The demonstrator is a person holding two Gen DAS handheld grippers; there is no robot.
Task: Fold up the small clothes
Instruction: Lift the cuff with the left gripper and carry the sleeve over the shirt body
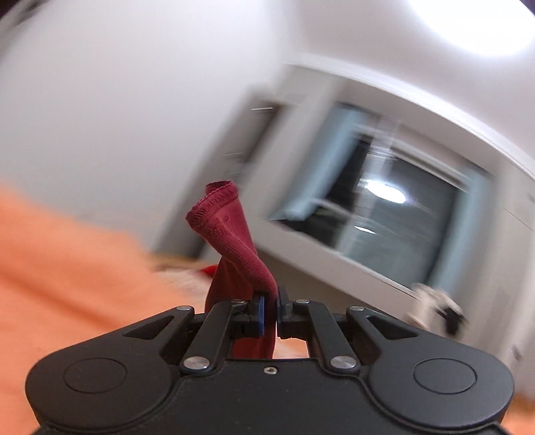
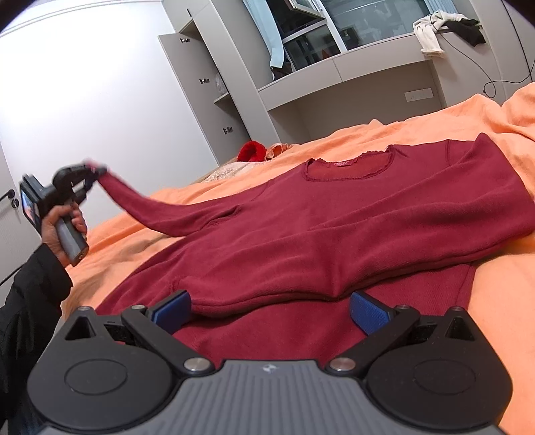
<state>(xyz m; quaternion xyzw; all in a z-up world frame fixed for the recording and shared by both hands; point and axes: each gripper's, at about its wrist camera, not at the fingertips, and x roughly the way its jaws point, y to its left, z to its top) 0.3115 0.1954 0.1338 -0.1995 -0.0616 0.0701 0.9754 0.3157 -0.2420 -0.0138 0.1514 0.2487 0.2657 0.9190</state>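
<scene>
A dark red long-sleeved top point(image 2: 334, 227) lies on the orange bedsheet point(image 2: 501, 321), neckline at the far side, its right sleeve folded across the body. My left gripper point(image 1: 270, 309) is shut on the cuff of the left sleeve point(image 1: 227, 227); it also shows in the right wrist view point(image 2: 95, 172), holding the sleeve point(image 2: 160, 214) lifted and stretched out to the left of the top. My right gripper point(image 2: 271, 309) is open, low over the top's lower part, with the folded sleeve edge between its blue pads point(image 2: 367, 314).
A red item point(image 2: 250, 150) and pale lacy cloth point(image 2: 227, 170) lie at the bed's far edge. Grey cupboards point(image 2: 214, 83), a window and a shelf with white and black clothes point(image 2: 434, 30) stand behind. The left wrist view is motion-blurred.
</scene>
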